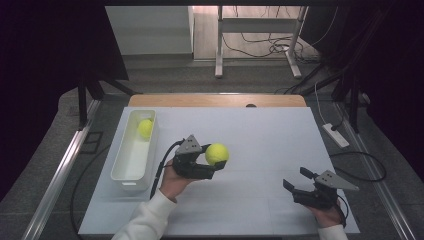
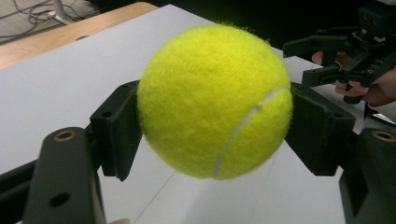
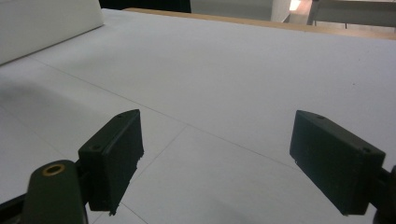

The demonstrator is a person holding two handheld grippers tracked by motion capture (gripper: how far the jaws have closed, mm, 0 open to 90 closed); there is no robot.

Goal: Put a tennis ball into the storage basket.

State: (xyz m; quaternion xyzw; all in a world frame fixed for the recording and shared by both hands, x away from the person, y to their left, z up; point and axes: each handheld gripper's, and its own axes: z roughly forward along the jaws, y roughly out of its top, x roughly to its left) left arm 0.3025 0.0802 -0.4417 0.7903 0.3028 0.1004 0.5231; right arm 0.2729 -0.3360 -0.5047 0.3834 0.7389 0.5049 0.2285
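We find the left gripper (image 1: 212,162) just left of the frame's centre in the high view, clamped on a yellow tennis ball (image 1: 217,153). The left gripper view confirms the grip: both black pads press the flanks of the tennis ball (image 2: 215,100), one on each side, and the ball hangs clear of the white table sheet (image 1: 260,135) below it.

The relation that governs the coming move is this one: the white bin (image 1: 120,170) lies to the left of the held ball in the high view, with its long axis running up and down the frame, roughly parallel to the left edge of the sheet. A second yellow ball (image 1: 145,128) already sits at the bin's upper end; the lower part of the bin shows bare floor. We judge that the held ball must travel leftward across the frame and over the bin's near long wall before release, and that the bare lower part is the closer landing place.

The left hand is plainly the nearer one to the bin. The right gripper (image 1: 298,182) rests at the lower right of the frame, well apart from both ball and bin; its jaws stand wide apart with nothing between them, as the right gripper view bears out
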